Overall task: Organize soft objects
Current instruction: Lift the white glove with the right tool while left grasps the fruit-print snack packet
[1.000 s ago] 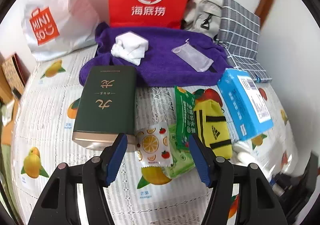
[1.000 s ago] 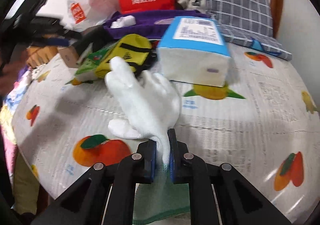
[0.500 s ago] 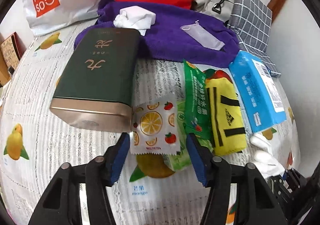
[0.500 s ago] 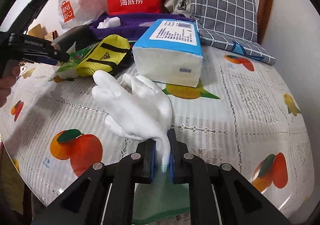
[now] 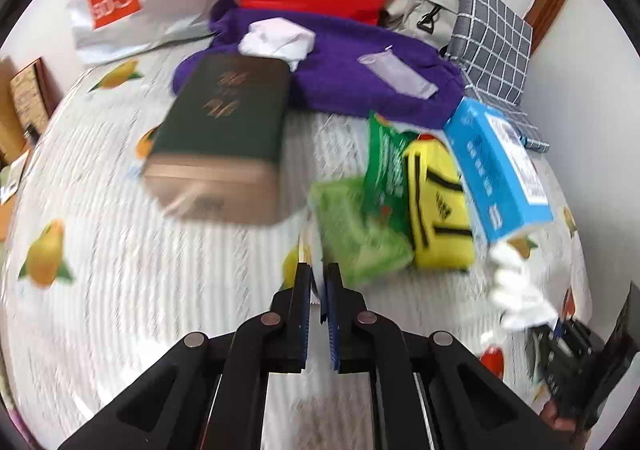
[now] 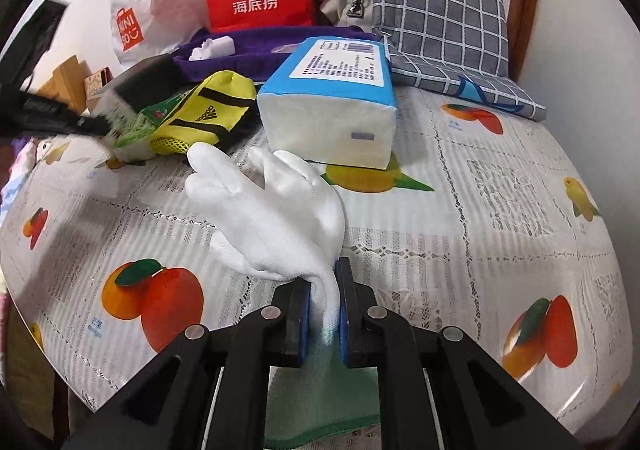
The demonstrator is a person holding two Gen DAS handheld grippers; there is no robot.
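the left tongs (image 5: 316,286), jaws just closed, pinch the thin fruit-printed sachet (image 5: 303,253) edge-on above the fruit-patterned worktop (image 5: 160,282), while the right tongs (image 6: 323,290) clamp the white fabric glove (image 6: 276,218) by its cuff.

White glove (image 6: 276,218): matt knit cloth. Purple towel (image 5: 344,62): fuzzy cloth. Tissue pack (image 6: 332,90): glossy plastic wrap. Tablecloth (image 6: 480,218): smooth, lace-patterned.

walls: plain white wall (image 6: 580,10) | trim: brown wooden frame (image 6: 522,2) at right | desk: fruit-printed white tablecloth (image 6: 500,210) | light: bright, even
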